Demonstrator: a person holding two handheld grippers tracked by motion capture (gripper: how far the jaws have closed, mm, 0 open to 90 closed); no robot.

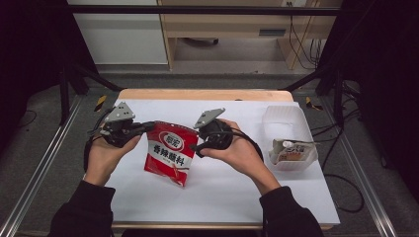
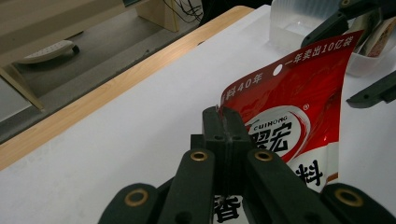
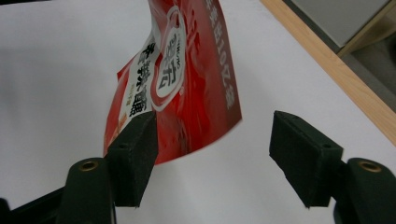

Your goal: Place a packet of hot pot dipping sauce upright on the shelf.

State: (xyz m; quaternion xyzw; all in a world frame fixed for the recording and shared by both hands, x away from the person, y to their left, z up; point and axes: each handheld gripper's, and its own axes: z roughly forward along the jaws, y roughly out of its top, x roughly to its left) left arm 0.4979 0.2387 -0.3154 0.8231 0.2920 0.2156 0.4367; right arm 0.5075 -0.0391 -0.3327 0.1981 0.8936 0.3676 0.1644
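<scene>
The left claw [image 2: 223, 122] is clamped shut on the top left corner of the pouch [image 1: 169, 153], holding it upright above the counter [image 1: 237, 197] centre. The right claw [image 3: 212, 154] stands open, gripping nothing; the pouch's free top right corner lies just ahead, between its jaws.

The packet [image 1: 169, 153] I'm holding is bright red with a white oval badge, black characters on a white band, and white lettering along its top edge. My grippers' jaws are matt black with brass-coloured rivets. The table [image 1: 237, 197] is white with a pale wooden far edge. At right, the tub [image 1: 284, 116] is cloudy clear.
</scene>
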